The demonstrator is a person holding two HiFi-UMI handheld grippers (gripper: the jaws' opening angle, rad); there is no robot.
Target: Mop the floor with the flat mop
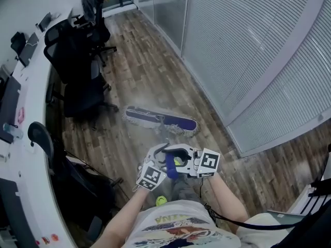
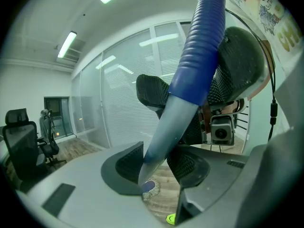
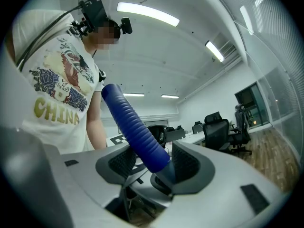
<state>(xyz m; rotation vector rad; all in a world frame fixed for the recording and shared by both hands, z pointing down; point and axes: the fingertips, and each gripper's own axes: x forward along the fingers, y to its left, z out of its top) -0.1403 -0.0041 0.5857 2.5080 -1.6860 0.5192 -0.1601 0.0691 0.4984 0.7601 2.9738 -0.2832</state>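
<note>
Flat mop head (image 1: 161, 121) lying crosswise above frame centre, ahead of left gripper (image 1: 161, 156) and right gripper (image 1: 182, 159), both clamped on blue handle (image 1: 171, 166), left lower.

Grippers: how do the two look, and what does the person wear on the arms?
The left gripper and the right gripper have pale grey shells. Each claw has dark textured pads, and each gripper carries a white cube with black square markers. A black cable trails near the right arm. The person wears a white printed T-shirt with short sleeves.

Office: long desk (image 1: 32, 99), swivel chairs (image 1: 77, 61), blinded glass partition (image 1: 243, 50).
</note>
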